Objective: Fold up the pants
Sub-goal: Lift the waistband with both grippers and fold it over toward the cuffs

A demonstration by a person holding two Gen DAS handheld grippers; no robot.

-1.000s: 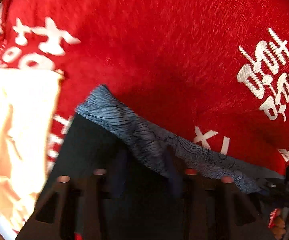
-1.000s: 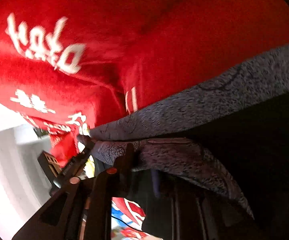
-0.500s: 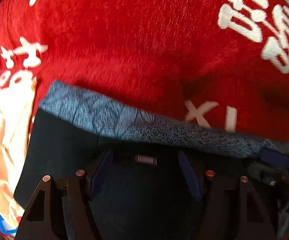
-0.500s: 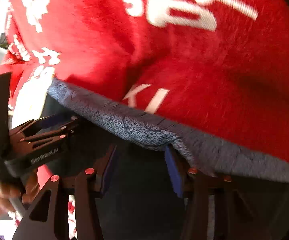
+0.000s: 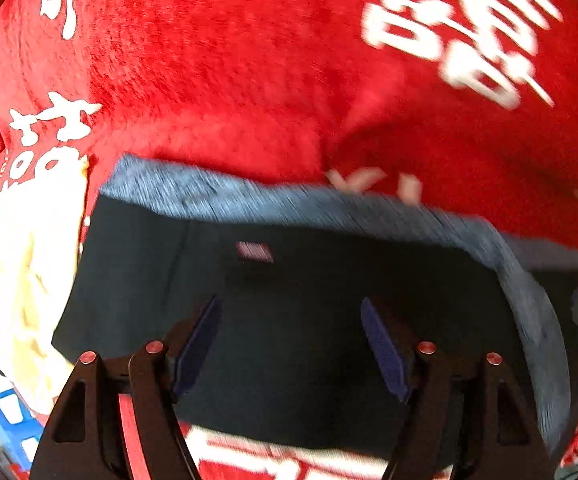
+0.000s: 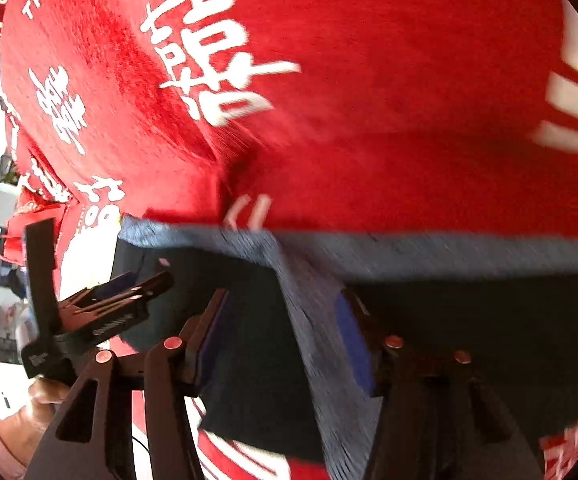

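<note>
Dark pants (image 5: 289,320) with a grey-blue waistband (image 5: 249,200) lie flat on a red cloth with white characters (image 5: 229,60). A small label (image 5: 255,251) shows on the dark fabric. My left gripper (image 5: 291,320) is open just above the pants, holding nothing. In the right wrist view the pants (image 6: 257,340) have the waistband (image 6: 429,252) across the middle and a grey-blue strip (image 6: 321,360) running toward the camera. My right gripper (image 6: 285,320) is open over that strip. The left gripper (image 6: 101,304) shows at the left of that view.
The red cloth (image 6: 369,100) covers the surface all around. A pale yellow-white patch (image 5: 21,264) lies left of the pants. A blue box (image 5: 13,416) is at the lower left. The person's hand (image 6: 37,412) holds the left gripper.
Both grippers let go of the waistband and opened. The pants now lie flat on the red cloth, and both grippers have drawn back a little above them.
</note>
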